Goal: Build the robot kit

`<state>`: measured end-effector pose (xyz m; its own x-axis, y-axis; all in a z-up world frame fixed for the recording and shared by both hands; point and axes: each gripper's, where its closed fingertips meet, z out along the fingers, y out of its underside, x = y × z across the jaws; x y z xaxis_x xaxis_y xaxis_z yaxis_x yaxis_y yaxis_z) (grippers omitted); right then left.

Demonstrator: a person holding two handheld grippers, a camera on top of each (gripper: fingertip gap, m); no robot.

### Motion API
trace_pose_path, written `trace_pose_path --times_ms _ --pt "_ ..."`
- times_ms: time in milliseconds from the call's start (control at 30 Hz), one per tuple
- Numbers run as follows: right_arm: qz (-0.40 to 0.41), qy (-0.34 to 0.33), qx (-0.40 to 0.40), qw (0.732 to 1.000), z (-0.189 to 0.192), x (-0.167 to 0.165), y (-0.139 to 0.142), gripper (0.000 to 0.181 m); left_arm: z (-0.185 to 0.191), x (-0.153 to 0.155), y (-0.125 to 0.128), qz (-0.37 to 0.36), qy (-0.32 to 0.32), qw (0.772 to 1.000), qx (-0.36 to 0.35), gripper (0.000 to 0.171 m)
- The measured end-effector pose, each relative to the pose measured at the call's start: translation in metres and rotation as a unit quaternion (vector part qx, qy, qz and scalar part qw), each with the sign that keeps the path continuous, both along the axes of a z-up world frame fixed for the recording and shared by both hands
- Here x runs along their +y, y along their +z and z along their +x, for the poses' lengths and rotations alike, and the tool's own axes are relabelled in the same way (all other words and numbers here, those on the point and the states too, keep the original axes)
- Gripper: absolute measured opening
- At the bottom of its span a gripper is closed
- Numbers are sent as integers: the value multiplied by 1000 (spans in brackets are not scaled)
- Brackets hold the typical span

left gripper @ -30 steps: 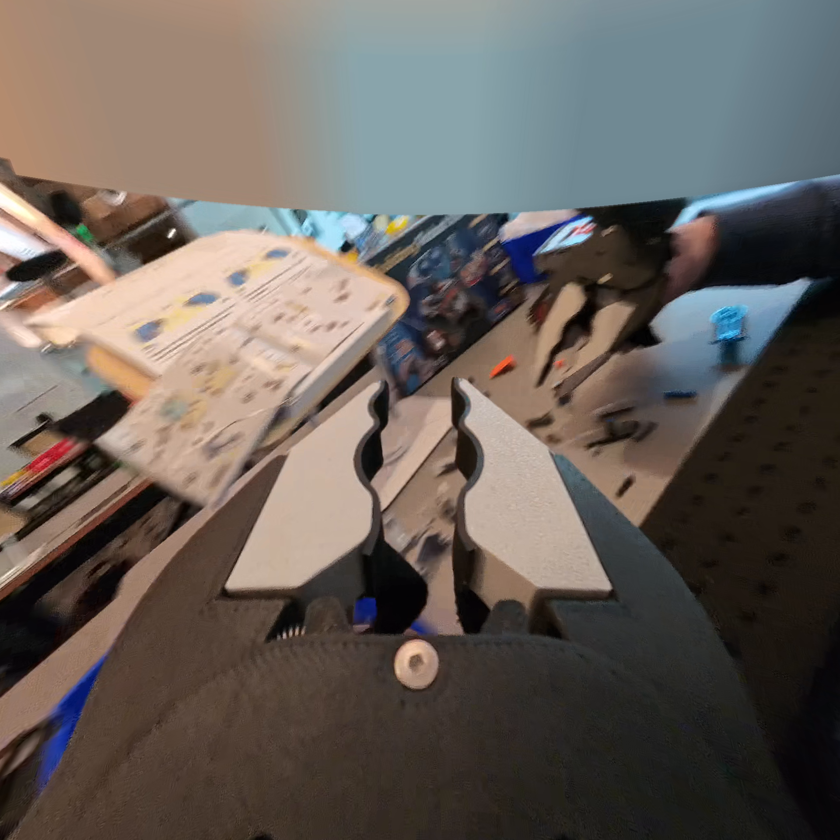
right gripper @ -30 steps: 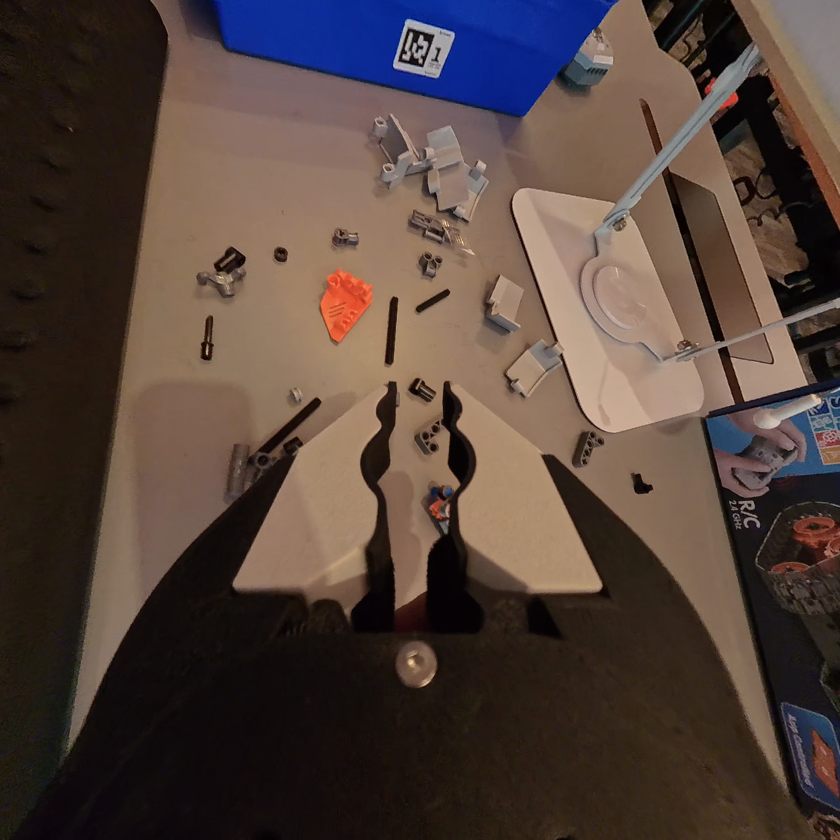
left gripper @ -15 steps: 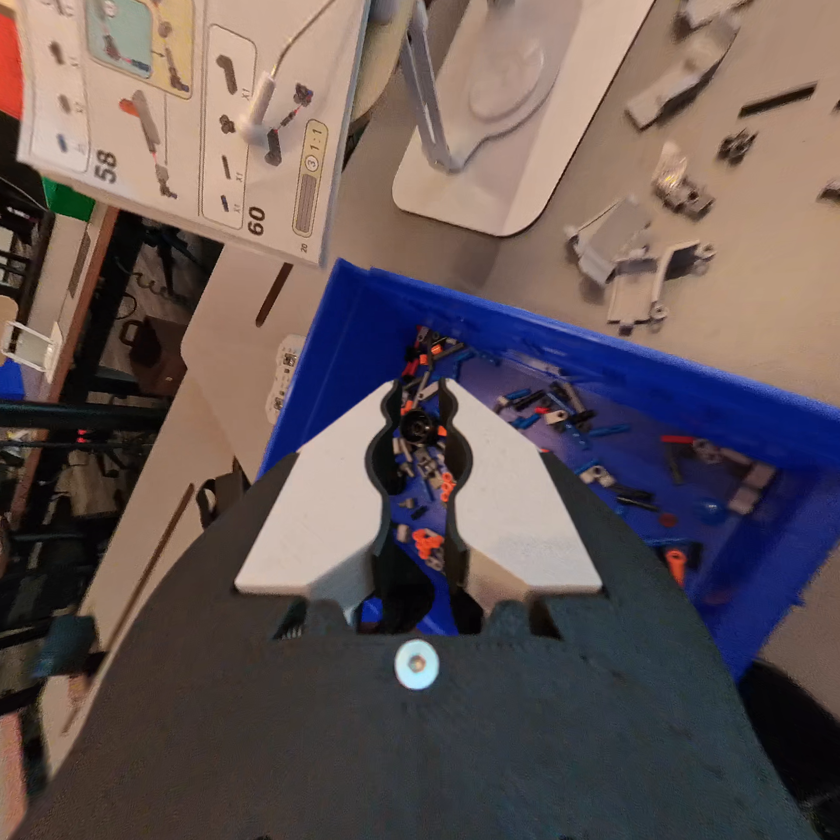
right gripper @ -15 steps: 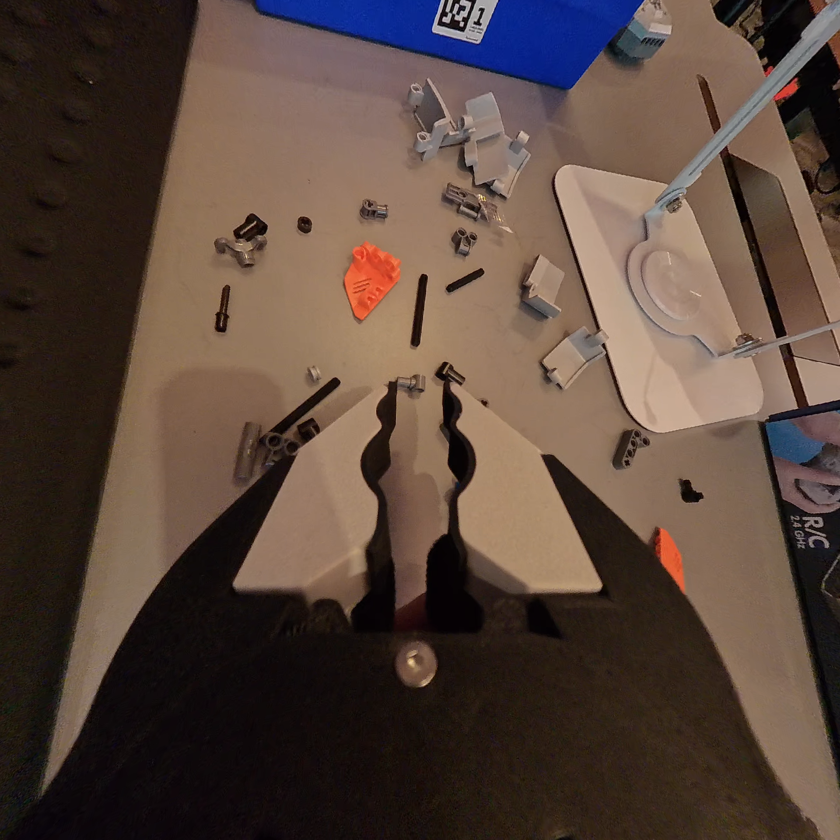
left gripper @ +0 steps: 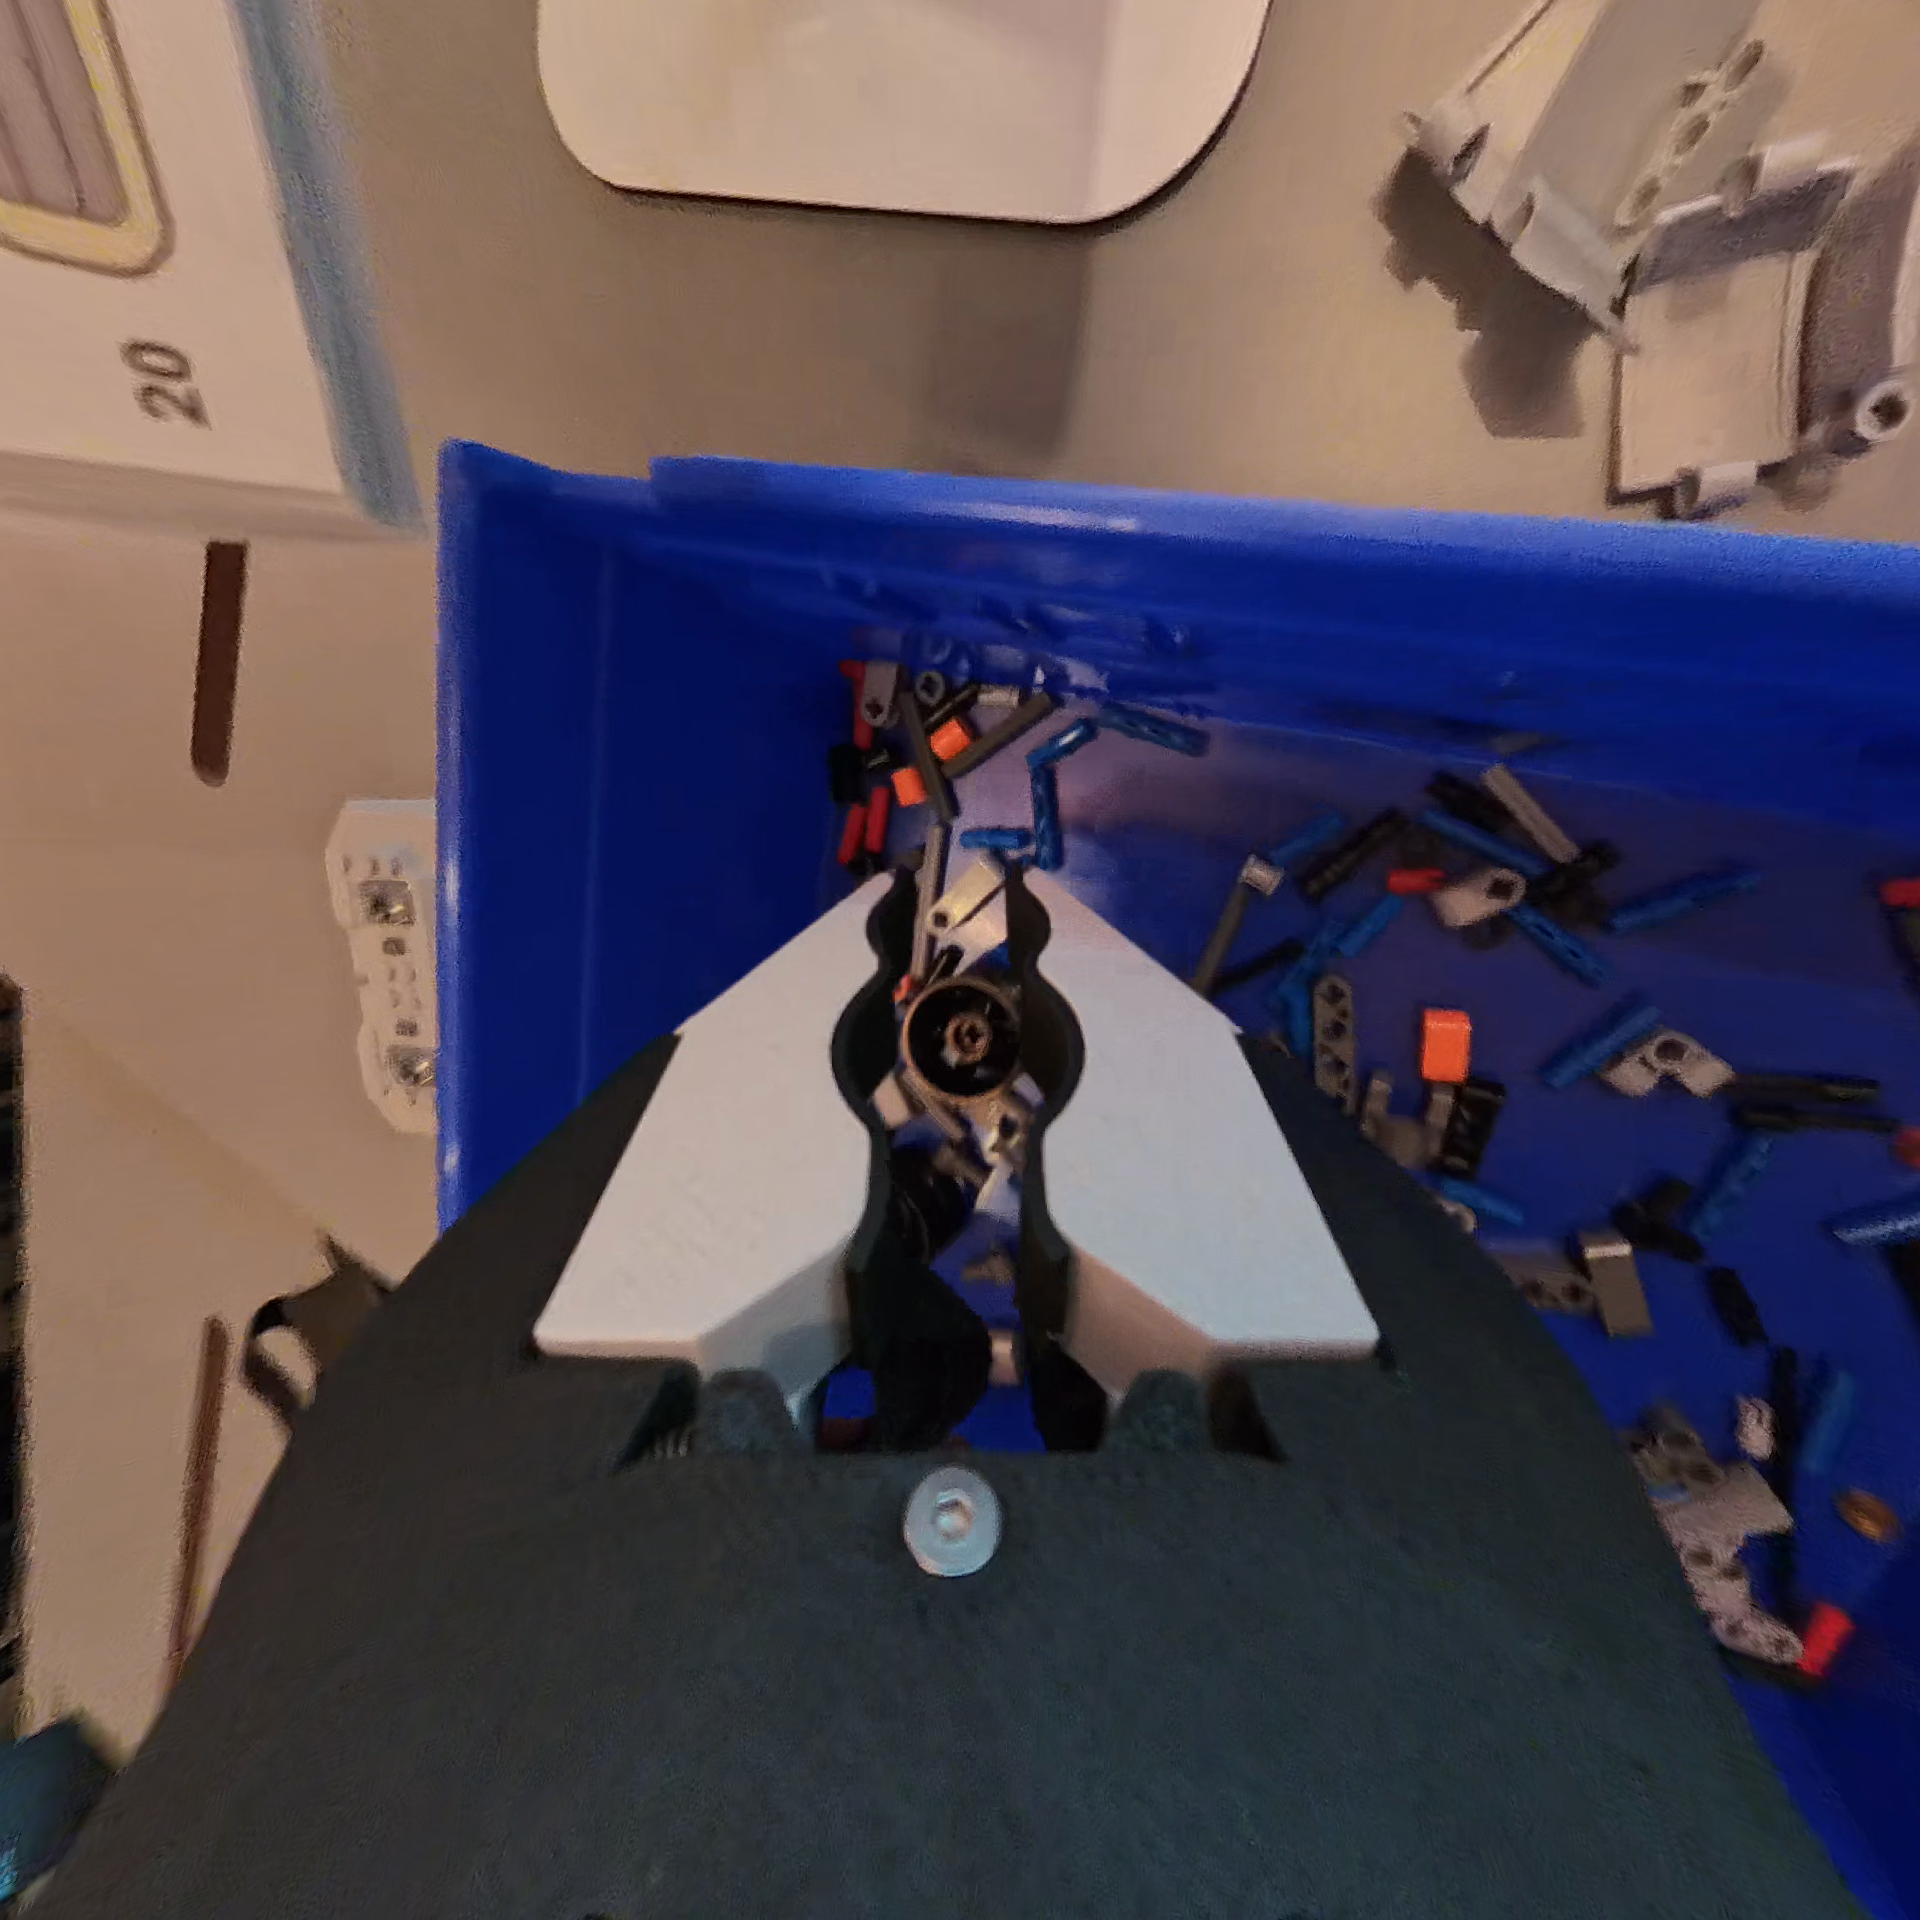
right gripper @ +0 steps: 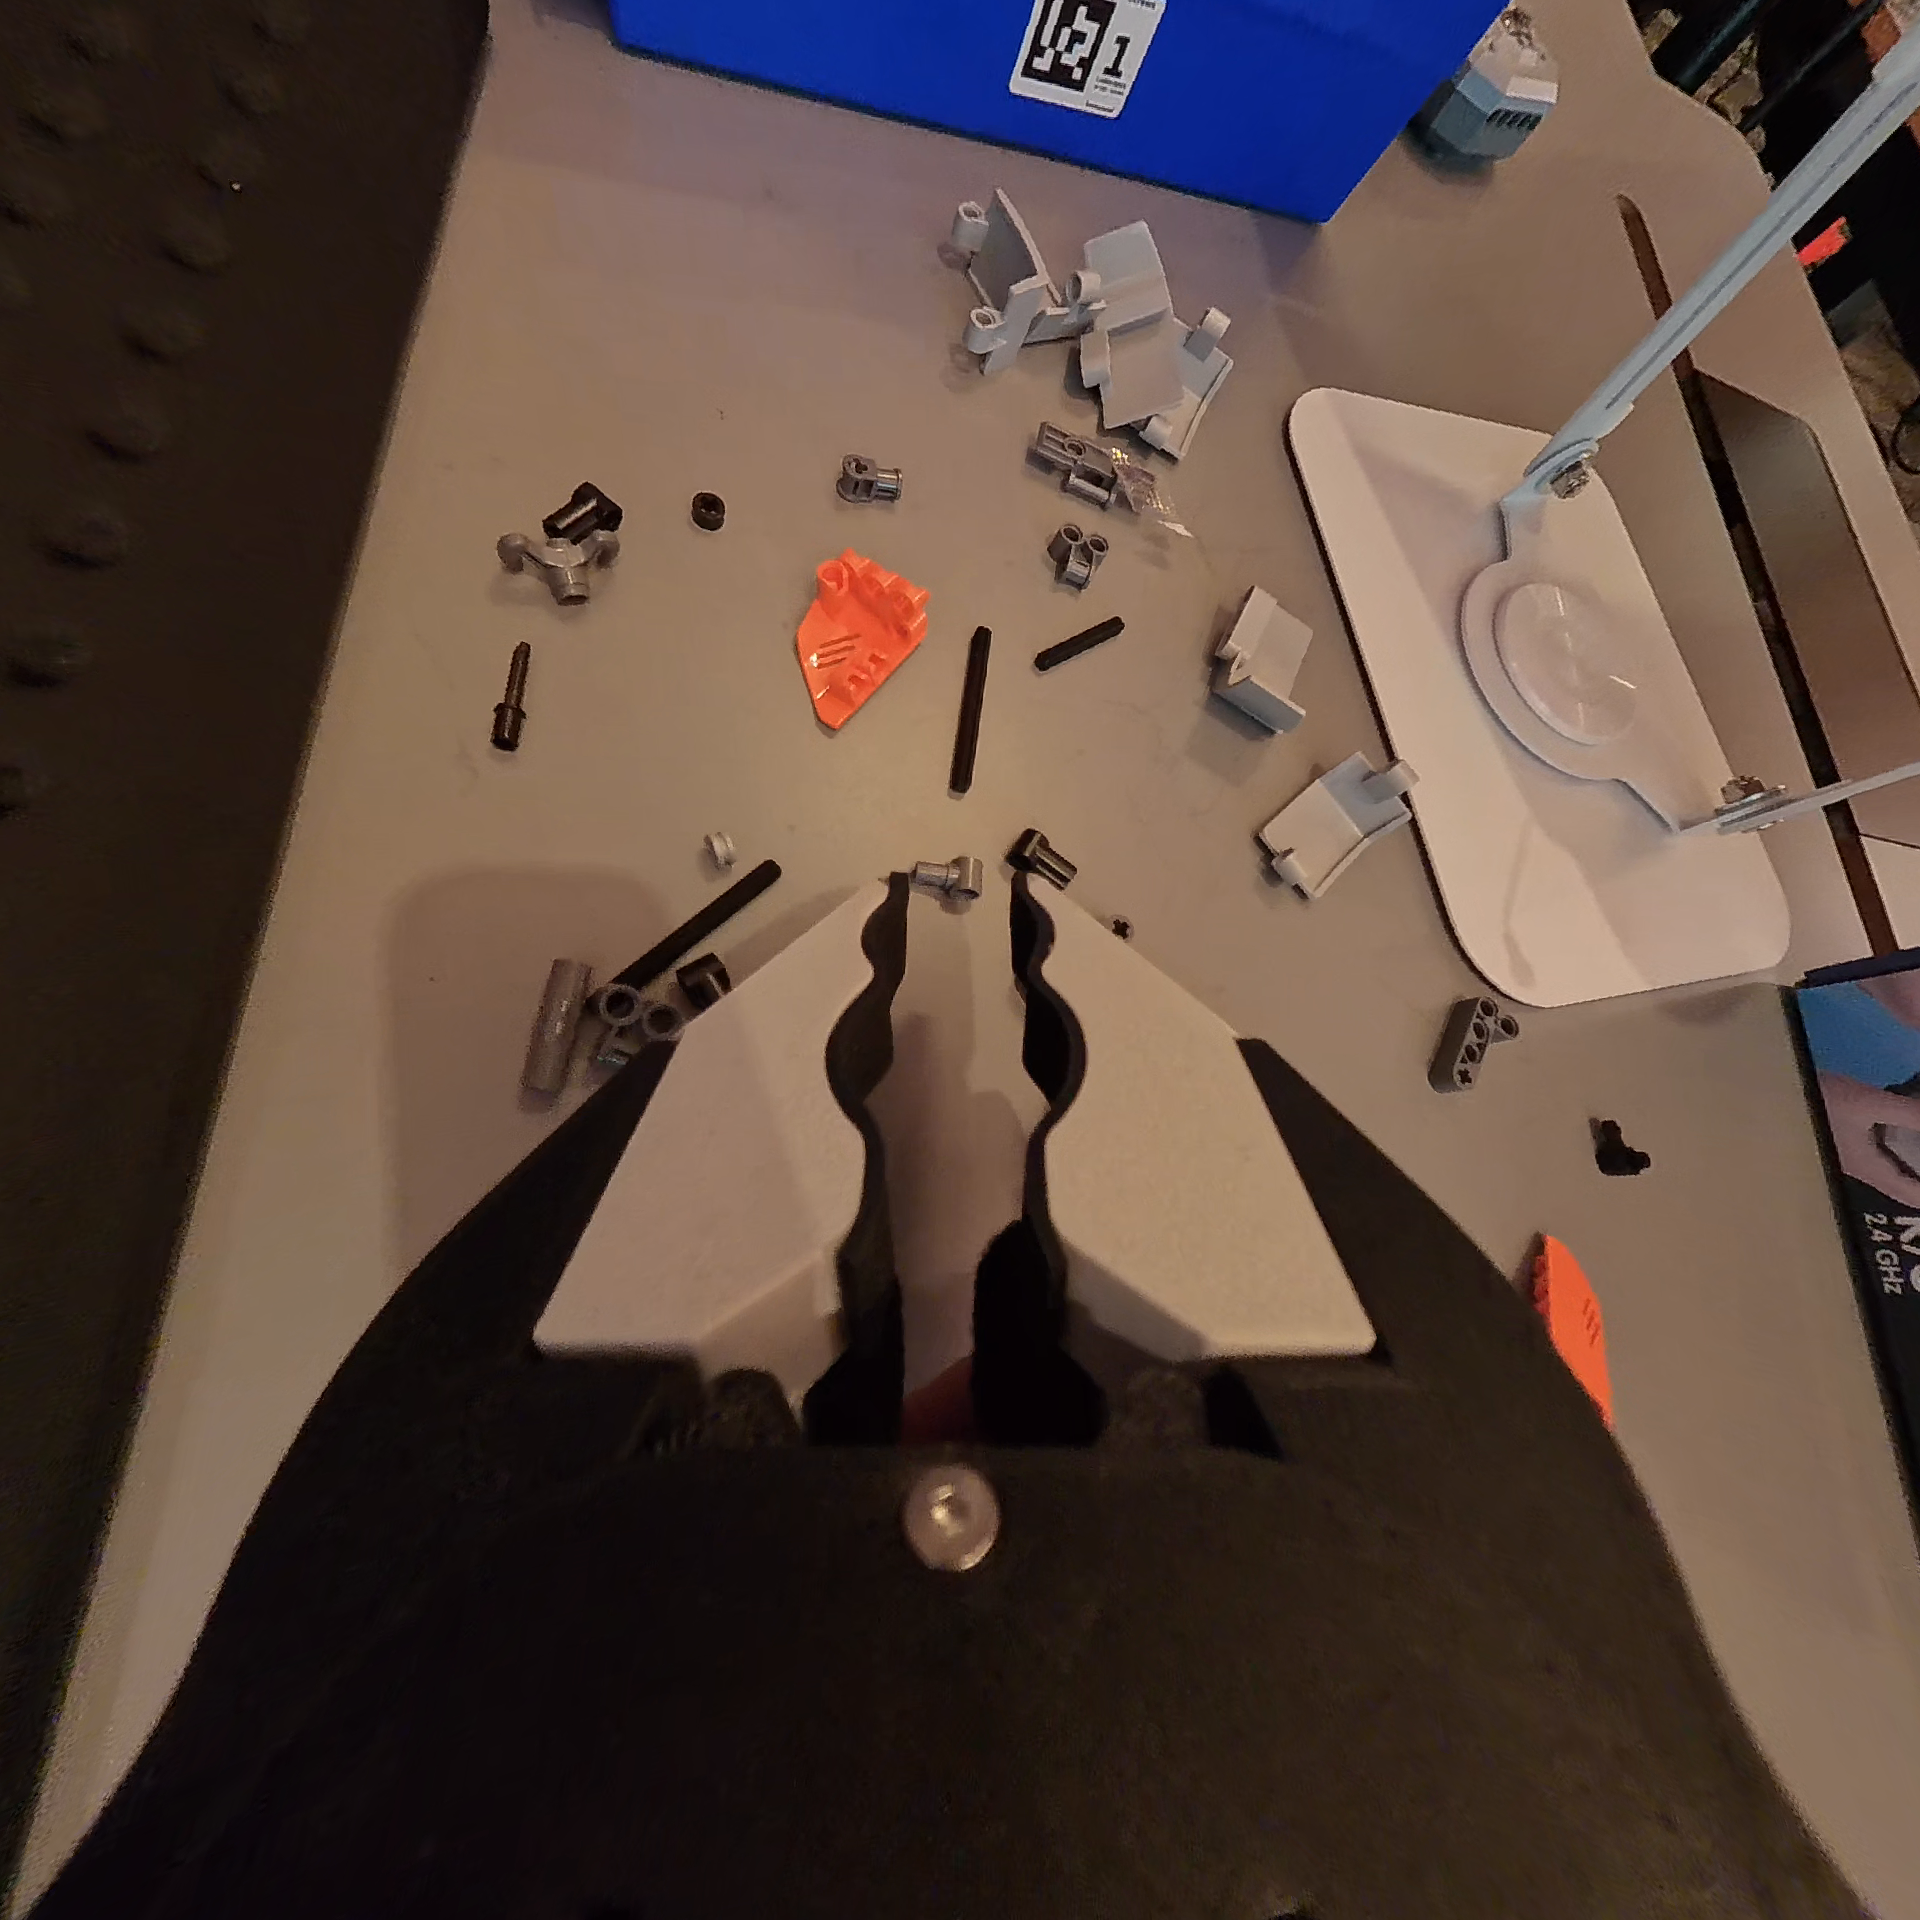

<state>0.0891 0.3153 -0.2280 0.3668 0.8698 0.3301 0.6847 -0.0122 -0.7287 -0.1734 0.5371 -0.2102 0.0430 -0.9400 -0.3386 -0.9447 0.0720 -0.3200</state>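
My left gripper point(left gripper: 956, 878) is open and points down into a blue bin point(left gripper: 623, 727) holding several small black, blue, grey and orange building parts. A black round wheel-like part point(left gripper: 961, 1039) shows in the gap between my fingers, and I cannot tell whether they touch it. My right gripper point(right gripper: 958, 883) is open and empty, low over the grey table point(right gripper: 623, 312). A small grey connector point(right gripper: 951, 876) and a black pin point(right gripper: 1041, 858) lie just past its tips. An orange panel piece point(right gripper: 857, 644) lies farther ahead.
A white stand base point(right gripper: 1455, 623) with metal arms is at the right, and it also shows in the left wrist view point(left gripper: 883, 104). Grey panel parts point(right gripper: 1091, 312) lie near the blue bin point(right gripper: 935, 83). A printed box point(right gripper: 1870, 1143) is at the right, a black mat point(right gripper: 156, 520) at the left, and a paper booklet point(left gripper: 156, 260) beside the bin. The left gripper's tips are roughly 35 cm from the right gripper's.
My left gripper swung from looking across the table to pointing down into the blue bin, then dropped closer to the parts. My right gripper moved slightly forward, then held still.
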Motion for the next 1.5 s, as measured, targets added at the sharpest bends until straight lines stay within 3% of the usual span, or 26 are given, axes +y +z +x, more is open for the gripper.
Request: trace_pose_path --times_ms 100,267,467,533,600,733,833,1000,1233,1500 --pt "-1 -1 -1 1000 1 2 -1 17 12 9 -10 -31 31 998 -45 19" --pt "-3 0 0 1000 0 2 -3 17 11 13 -37 -88 88 991 -38 20" --pt "-7 0 2 1000 0 2 -4 17 10 25 -44 -101 131 985 -54 20" --pt "-8 1 3 1000 0 2 -4 17 10 27 -44 -100 130 985 -54 18" --pt "-8 1 4 1000 0 2 -4 17 10 26 -46 -105 132 984 -60 5" --pt "-11 0 4 1000 1 2 -4 17 6 20 -46 -125 131 983 -44 4" --pt "-13 -3 6 1000 2 3 -5 17 -7 -1 -46 -183 121 976 2 4" --pt "-15 -10 20 1000 3 6 0 17 -10 6 -31 -128 88 988 8 17" --pt "-15 -16 28 999 2 12 3 16 -18 32 1 -87 99 991 -28 17" --pt "-17 -16 24 999 5 13 0 17 -30 25 -28 -83 61 992 65 22"
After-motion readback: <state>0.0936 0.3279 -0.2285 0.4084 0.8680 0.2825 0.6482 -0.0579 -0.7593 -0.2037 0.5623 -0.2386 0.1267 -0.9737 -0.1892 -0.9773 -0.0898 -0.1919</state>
